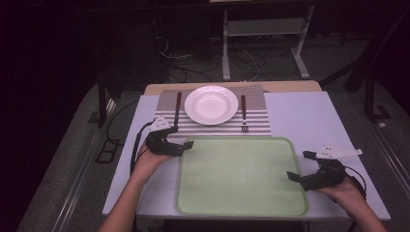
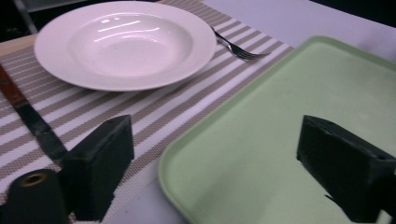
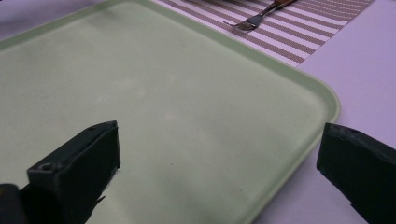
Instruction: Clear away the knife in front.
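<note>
A pale green tray (image 1: 241, 174) lies at the table's front middle with nothing on it. My left gripper (image 1: 185, 148) is open at its far left corner; in the left gripper view the gripper (image 2: 215, 140) has one jaw over the striped placemat (image 2: 187, 93) and the other over the tray (image 2: 280, 93). My right gripper (image 1: 300, 165) is open at the tray's right edge. In the right gripper view the gripper (image 3: 219, 140) straddles the rim, with one jaw above the tray (image 3: 163, 84) and one above bare table.
Behind the tray, a white plate (image 1: 211, 104) sits on the placemat (image 1: 258, 121), with a knife (image 1: 177, 110) on its left and a fork (image 1: 244, 116) on its right. The table (image 1: 300, 111) ends close behind the mat. A metal stand (image 1: 263, 29) and cables lie beyond.
</note>
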{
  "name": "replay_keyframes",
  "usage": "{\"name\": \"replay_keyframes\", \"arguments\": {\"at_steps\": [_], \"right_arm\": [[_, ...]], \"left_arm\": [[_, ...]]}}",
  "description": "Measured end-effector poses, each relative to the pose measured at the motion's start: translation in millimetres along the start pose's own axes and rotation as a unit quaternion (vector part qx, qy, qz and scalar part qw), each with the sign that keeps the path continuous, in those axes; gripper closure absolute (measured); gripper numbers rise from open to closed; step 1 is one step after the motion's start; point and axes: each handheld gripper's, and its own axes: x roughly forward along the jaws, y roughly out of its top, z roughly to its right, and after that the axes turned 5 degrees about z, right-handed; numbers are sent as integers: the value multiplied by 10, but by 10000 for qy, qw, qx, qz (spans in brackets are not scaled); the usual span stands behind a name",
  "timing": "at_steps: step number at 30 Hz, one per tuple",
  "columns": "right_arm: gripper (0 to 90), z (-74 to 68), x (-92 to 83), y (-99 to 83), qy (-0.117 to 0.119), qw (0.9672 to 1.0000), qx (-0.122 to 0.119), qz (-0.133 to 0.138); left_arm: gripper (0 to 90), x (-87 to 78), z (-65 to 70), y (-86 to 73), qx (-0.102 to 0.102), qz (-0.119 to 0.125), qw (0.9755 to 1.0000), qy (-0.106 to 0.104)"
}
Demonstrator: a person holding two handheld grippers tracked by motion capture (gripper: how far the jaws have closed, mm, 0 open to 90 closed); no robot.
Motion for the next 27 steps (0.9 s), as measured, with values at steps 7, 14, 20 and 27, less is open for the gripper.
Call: {"name": "replay_keyframes", "arguments": {"at_steps": [7, 14, 20, 27], "right_arm": [[0, 2, 3, 0, -3, 10000, 14, 3], [0, 4, 5, -2, -3, 10000, 22, 2], [0, 13, 10, -4, -12, 10000, 42, 3], [0, 13, 11, -6, 10, 10000, 71, 16]], "left_arm": [[175, 43, -170, 35, -66, -25, 9998, 200], [283, 88, -307, 77, -81, -33, 9993, 372], [420, 176, -408, 104, -96, -123, 9983, 568], [625, 288, -535, 95, -196, -347, 9959, 809]]}}
